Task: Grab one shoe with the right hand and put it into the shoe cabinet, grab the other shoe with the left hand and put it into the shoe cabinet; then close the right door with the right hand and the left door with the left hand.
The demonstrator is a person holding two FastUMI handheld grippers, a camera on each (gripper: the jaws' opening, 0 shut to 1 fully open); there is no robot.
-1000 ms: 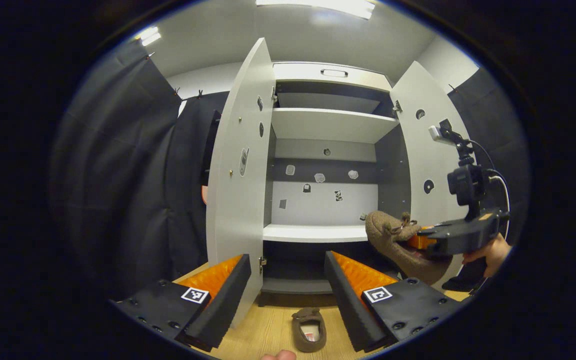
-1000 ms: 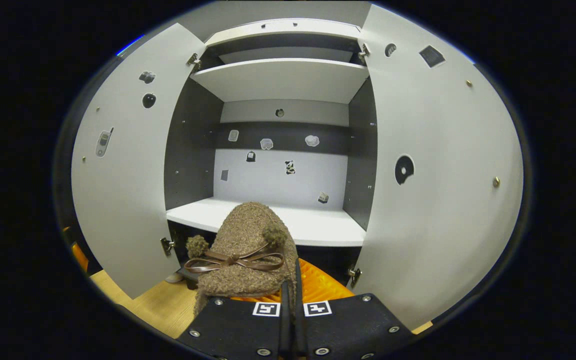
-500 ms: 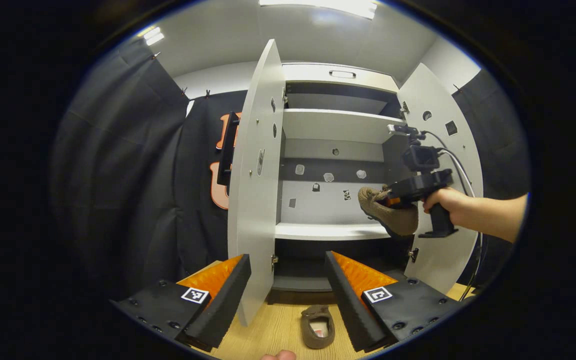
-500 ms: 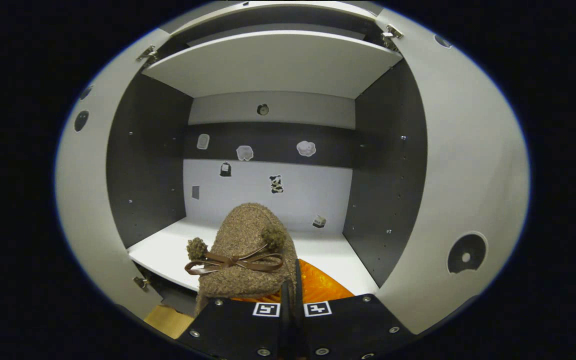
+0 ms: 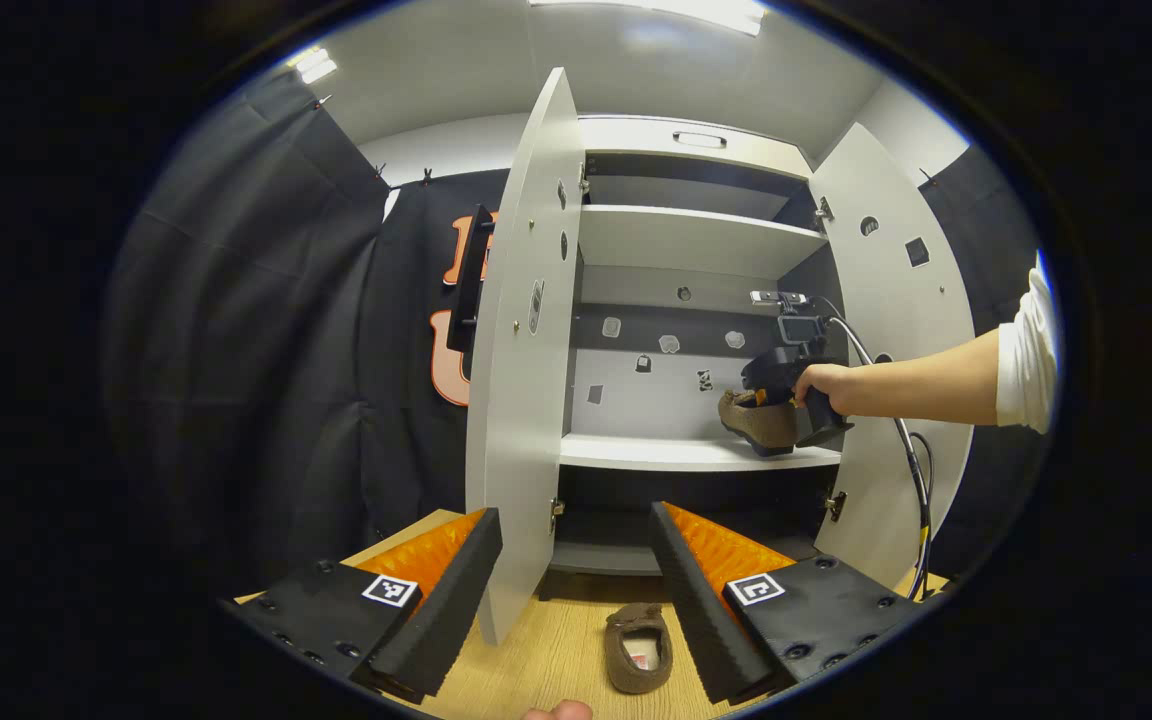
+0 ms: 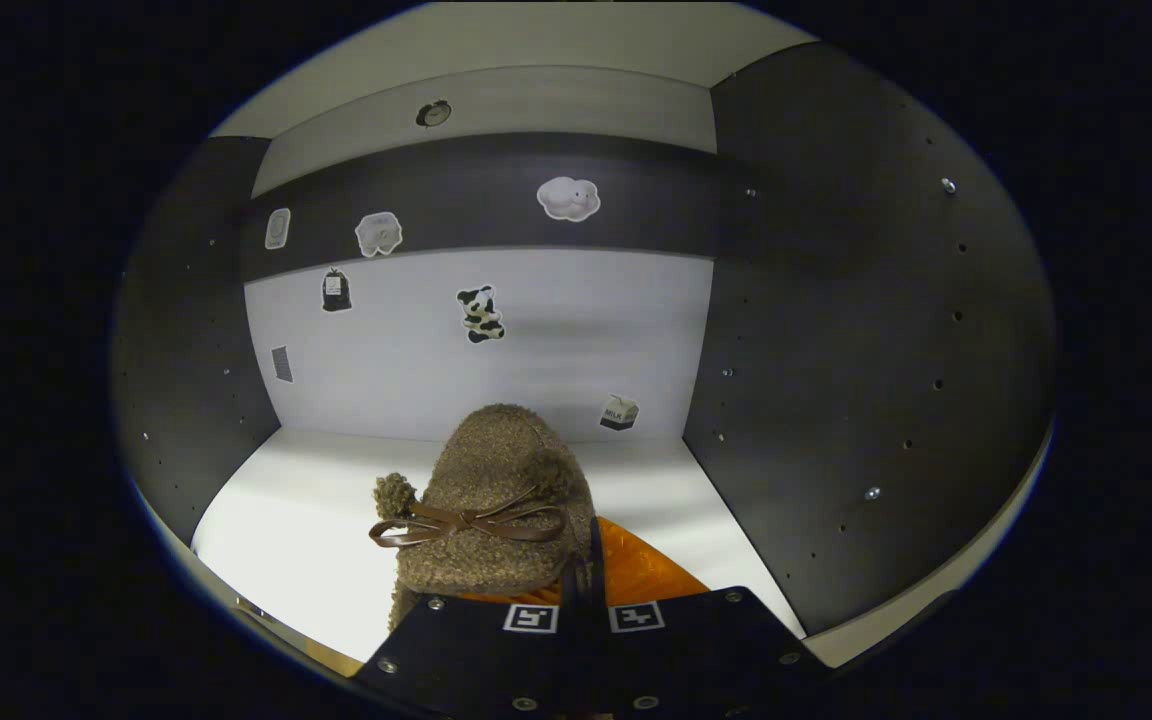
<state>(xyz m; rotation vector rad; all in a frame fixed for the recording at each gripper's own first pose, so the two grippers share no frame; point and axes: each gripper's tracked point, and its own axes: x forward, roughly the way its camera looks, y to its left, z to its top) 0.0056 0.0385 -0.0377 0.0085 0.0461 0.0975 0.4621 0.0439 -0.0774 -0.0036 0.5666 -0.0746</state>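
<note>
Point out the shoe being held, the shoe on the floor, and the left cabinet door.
Held shoe (image 6: 491,500): right gripper view, fuzzy toe.
Floor shoe (image 5: 639,650): left gripper view, inside opening.
Left cabinet door (image 5: 521,400): left gripper view, inner face.

The shoe cabinet (image 5: 696,150) stands with both doors swung wide, so its front is open between the left door (image 5: 526,370) and the right door (image 5: 896,330). On the middle shelf (image 5: 636,452), the right gripper (image 5: 771,385), its held shoe (image 5: 758,420) and the person's forearm (image 5: 921,385) occupy the right side; the left side is bare. 1 shoe on the floor (image 5: 640,648) lies before the cabinet, between the left gripper's (image 5: 576,590) spread fingers.
</note>
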